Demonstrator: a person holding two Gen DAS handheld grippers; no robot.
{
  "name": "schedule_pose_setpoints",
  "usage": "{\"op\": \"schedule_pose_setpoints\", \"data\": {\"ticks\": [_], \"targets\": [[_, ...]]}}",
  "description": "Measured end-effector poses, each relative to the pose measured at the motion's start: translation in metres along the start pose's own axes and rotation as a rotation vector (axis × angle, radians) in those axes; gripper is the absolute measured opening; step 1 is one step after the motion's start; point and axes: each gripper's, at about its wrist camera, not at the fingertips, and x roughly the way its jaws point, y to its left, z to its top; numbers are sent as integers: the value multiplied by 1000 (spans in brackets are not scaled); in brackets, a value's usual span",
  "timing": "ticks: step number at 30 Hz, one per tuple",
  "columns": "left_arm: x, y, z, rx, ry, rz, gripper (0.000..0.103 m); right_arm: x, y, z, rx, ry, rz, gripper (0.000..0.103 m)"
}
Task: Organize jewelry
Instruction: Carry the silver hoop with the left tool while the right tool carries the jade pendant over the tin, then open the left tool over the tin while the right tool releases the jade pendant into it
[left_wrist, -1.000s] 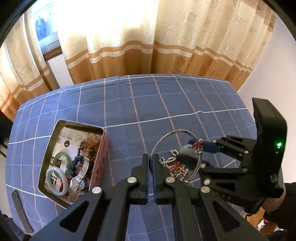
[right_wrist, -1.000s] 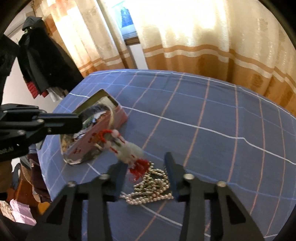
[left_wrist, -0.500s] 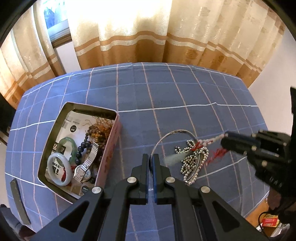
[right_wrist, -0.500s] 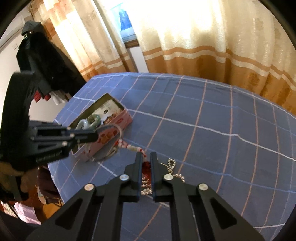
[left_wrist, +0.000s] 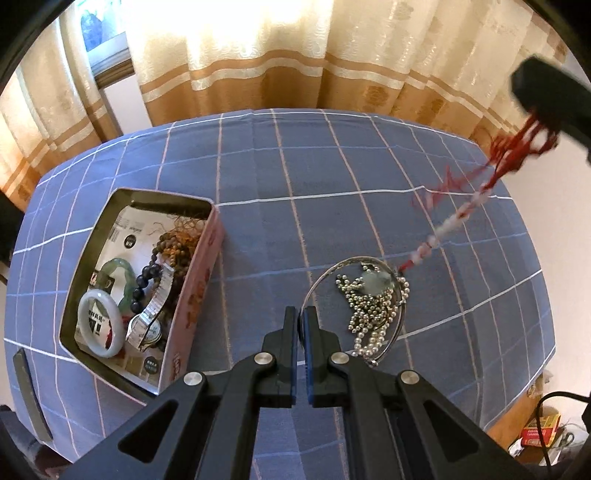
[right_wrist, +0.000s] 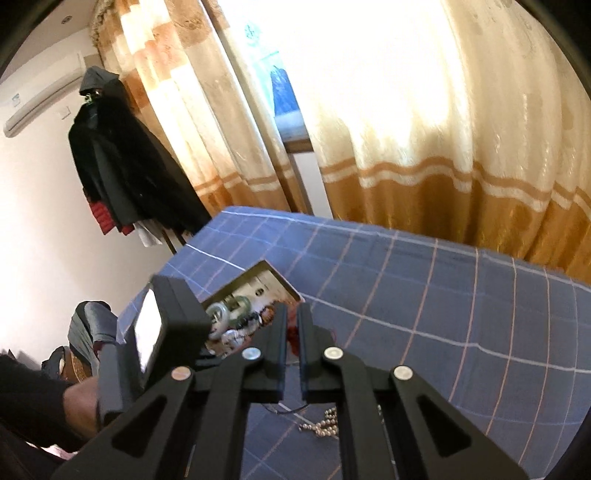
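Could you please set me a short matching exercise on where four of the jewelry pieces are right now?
Things:
1. white bangle
2. wristwatch
3. silver bead chain
4. red cord pendant

Places:
A. heaped on the blue cloth, inside a wire hoop
B. strung up into the air from the right gripper
C. near corner of the tin
D. in the tin, beside the bangle

Pairs: 1-C, 2-D, 3-A, 4-B
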Motion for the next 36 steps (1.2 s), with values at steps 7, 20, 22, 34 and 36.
{"op": "schedule_pose_setpoints", "data": {"ticks": [7, 20, 22, 34, 36], "targets": [[-4, 18, -6, -25, 3, 24, 2, -11, 11, 20, -16, -39, 22, 7], [-35, 60, -8, -86, -48, 55, 2, 2, 43, 45, -79, -66, 71, 7], [-42, 70, -6, -97, -60, 65, 2, 7, 47, 48, -77, -64, 82, 7], [-55, 146, 0, -148, -85, 158, 2, 74, 78, 60, -101, -20, 135, 7], [-51, 153, 2, -152, -84, 163, 2, 86, 79, 58, -103, -6, 128, 7]]}}
